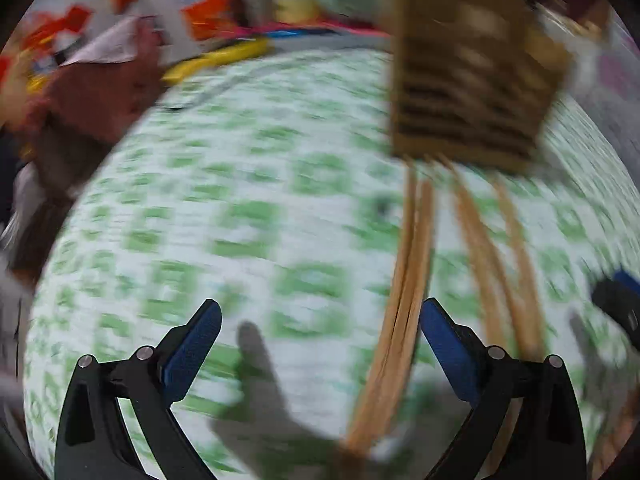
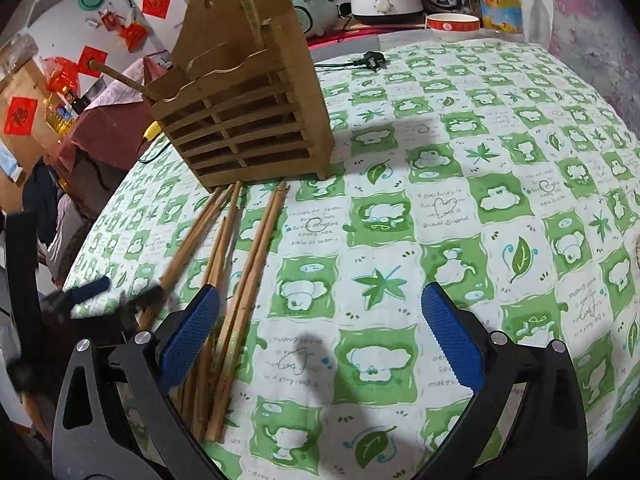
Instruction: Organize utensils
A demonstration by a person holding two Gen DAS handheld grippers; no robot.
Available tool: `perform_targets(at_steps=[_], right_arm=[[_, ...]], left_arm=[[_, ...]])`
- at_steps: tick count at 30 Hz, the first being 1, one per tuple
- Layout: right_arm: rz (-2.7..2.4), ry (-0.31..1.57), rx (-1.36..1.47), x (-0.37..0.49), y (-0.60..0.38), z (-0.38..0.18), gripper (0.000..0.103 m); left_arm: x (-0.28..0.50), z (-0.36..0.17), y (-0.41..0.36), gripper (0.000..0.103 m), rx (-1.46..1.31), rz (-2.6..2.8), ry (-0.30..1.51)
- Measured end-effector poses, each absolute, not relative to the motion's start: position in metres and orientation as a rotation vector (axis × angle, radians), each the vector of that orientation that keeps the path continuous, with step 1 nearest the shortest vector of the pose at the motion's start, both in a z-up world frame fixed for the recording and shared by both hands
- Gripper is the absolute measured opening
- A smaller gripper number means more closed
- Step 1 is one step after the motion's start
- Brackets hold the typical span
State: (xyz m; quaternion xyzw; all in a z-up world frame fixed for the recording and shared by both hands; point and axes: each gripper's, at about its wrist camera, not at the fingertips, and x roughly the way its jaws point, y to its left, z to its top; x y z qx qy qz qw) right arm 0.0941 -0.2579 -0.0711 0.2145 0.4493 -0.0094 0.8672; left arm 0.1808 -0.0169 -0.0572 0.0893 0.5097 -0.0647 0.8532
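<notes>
A slatted wooden utensil holder point(image 2: 244, 120) stands on the green-and-white tablecloth point(image 2: 480, 208), with two chopsticks standing in it. Several wooden chopsticks point(image 2: 244, 276) lie on the cloth in front of it, running toward me. My right gripper point(image 2: 320, 320) is open and empty, its left finger just right of the chopsticks' near ends. The left wrist view is motion-blurred; there the holder point(image 1: 468, 80) is at upper right and chopsticks point(image 1: 404, 292) lie just inside the right finger of my open left gripper point(image 1: 320, 332). The left gripper also shows blurred in the right wrist view point(image 2: 104, 296).
Rice cookers point(image 2: 384, 0), a red-and-white bowl point(image 2: 452, 26) and a bottle stand beyond the table's far edge. A black plug and cord point(image 2: 372, 62) lie on the cloth behind the holder. A maroon-covered piece of furniture point(image 2: 104, 128) stands to the left.
</notes>
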Motion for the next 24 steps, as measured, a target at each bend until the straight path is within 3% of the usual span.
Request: perform_targets(at_steps=[7,16,24], right_arm=[[0.057,0.969,0.36,0.096,-0.23,-0.073,0.096],[0.09,0.952,0.346,0.084,-0.22,-0.073,0.077],[0.106,0.931,0.362,0.06,-0.221,-0.071,0.075]], left_arm=[[0.197,-0.057,0.009,0.097,0.044,-0.149,1.128],[0.183,-0.053,0.024,0.079,0.035,-0.128,1.107],[0.152,-0.045,0.055,0.076,-0.05,-0.194,1.101]])
